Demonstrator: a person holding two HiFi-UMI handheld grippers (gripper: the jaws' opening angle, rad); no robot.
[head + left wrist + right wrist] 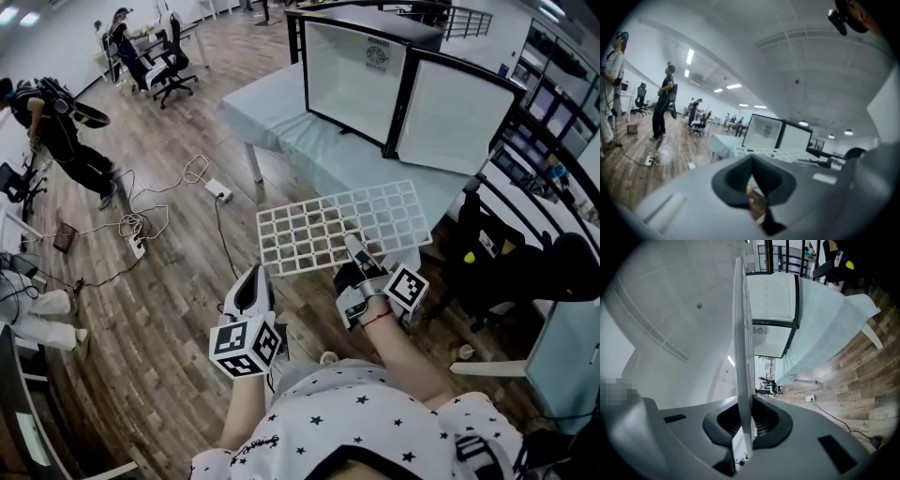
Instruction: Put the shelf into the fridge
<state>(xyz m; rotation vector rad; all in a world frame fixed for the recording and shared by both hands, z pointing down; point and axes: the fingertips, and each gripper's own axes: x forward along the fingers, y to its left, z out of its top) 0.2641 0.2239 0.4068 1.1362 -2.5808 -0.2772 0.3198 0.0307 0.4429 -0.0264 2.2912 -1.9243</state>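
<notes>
The right gripper had its jaws clamped on the near edge of the white wire shelf, holding it out flat toward the open fridge on the far table, presumably to slide it in level, while the left gripper hung nearby, jaws closed on nothing.

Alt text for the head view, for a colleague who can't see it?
The right gripper holds a white grid shelf by its near edge, before the open fridge on the cloth-covered table. The left gripper is shut and empty.
</notes>
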